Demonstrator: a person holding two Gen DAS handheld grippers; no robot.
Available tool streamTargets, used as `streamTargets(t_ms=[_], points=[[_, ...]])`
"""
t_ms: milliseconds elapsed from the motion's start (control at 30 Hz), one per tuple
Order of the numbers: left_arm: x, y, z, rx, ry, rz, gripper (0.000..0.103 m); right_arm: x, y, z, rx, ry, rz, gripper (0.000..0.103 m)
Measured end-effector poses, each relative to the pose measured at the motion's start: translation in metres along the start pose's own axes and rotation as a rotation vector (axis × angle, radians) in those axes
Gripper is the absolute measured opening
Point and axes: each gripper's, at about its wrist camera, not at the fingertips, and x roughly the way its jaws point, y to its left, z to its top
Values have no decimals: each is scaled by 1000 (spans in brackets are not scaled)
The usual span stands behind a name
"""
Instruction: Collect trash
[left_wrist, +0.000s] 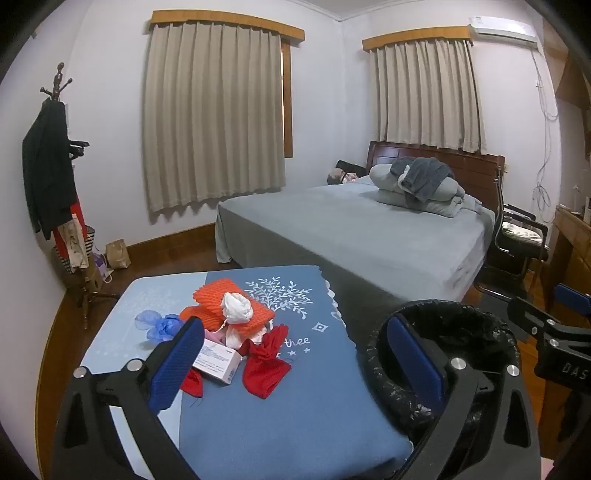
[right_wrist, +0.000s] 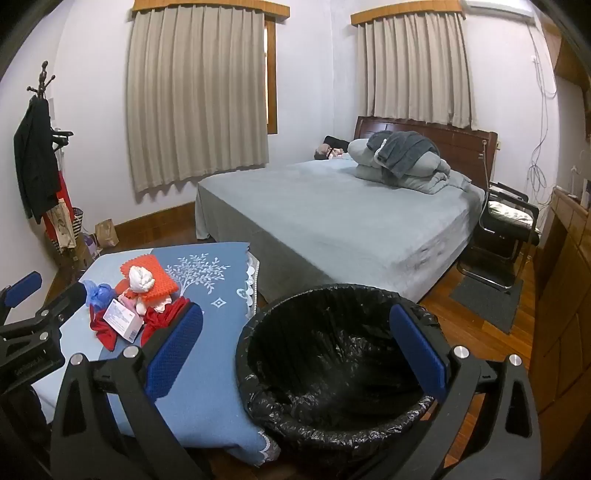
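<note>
While both wide and empty, left claw (left_wrist: 295, 350) above trash pile (left_wrist: 232, 332), right claw (right_wrist: 299, 343) over bin (right_wrist: 332, 369).

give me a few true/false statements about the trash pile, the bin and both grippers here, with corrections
1. The black-lined round trash bin holds several items. False: only its liner shows.
2. A crumpled white paper wad sits on the orange knitted cloth. True.
3. The left gripper is shut on the small white cardboard box. False: its jaws stand open, nothing held.
4. The right gripper is open. True.
5. The blue plastic glove lies on the floor. False: it lies on the blue tablecloth.
</note>
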Motion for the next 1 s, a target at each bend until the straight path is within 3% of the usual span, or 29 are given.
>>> streamTargets(t_ms=[1000], points=[[-1,-1,1,-6,13,1,98,1,0,-1,3,9,3,98]])
